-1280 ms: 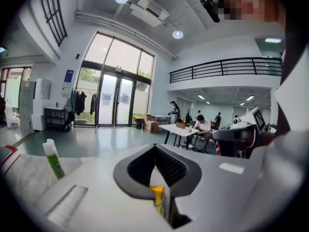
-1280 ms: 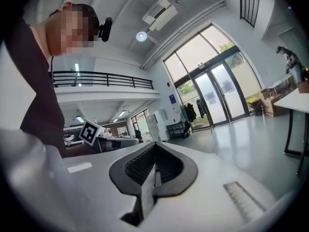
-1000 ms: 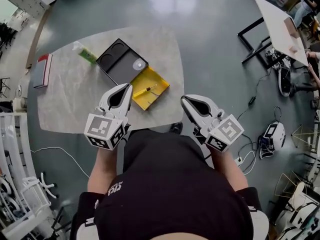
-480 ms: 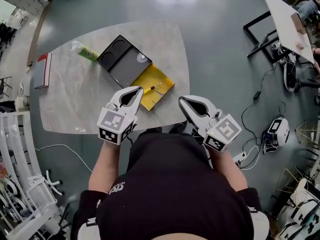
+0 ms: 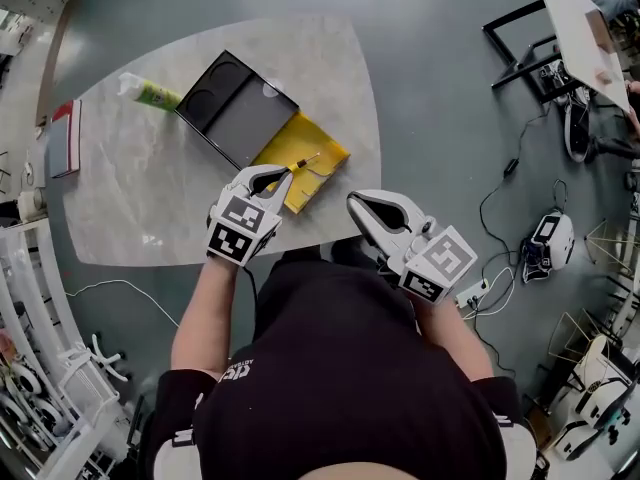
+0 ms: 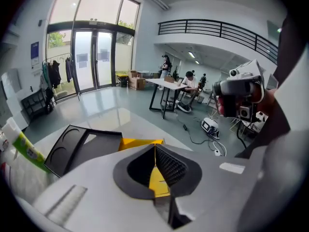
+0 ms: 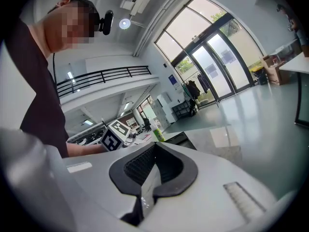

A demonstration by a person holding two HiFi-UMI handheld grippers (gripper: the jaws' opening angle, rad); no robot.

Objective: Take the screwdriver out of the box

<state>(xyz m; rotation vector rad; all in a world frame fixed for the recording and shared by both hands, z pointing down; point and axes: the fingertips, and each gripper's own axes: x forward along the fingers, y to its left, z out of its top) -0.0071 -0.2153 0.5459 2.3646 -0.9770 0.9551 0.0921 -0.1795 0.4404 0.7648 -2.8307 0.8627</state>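
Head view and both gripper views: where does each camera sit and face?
Head view: on the person's head, facing steeply down at the table, yellow box and black tray; shirt, both arms, left tool and right tool show.
Left gripper view: on the left tool, facing along its shut jaws over box and tray; shirt at right.
Right gripper view: on the right tool, facing nearly level; head, shirt, left forearm show.
Shared: head and left gripper views both show box and tray.
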